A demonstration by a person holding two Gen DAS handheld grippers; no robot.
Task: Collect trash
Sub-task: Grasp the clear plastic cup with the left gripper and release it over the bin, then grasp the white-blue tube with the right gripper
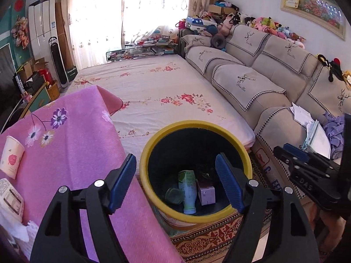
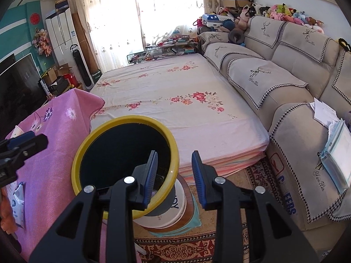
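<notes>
A yellow-rimmed bin (image 1: 153,144) stands on the floor between a pink-covered table (image 1: 72,153) and the bed. Inside it lie a green-and-white bottle (image 1: 188,188), a clear cup (image 1: 174,195) and a purple box (image 1: 207,194). My left gripper (image 1: 176,182) is open and empty above the bin's mouth. A paper cup (image 1: 11,156) and a white packet (image 1: 9,199) lie on the table at the left. In the right wrist view my right gripper (image 2: 174,175) is open and empty over the bin's right rim (image 2: 173,151). A wipes packet (image 2: 17,203) lies on the table.
A bed with a floral sheet (image 1: 158,92) fills the middle. A beige sofa (image 1: 274,83) runs along the right, with papers and a folder (image 2: 335,144) on its seat. A patterned rug (image 2: 186,247) covers the floor. The right gripper also shows in the left wrist view (image 1: 307,168).
</notes>
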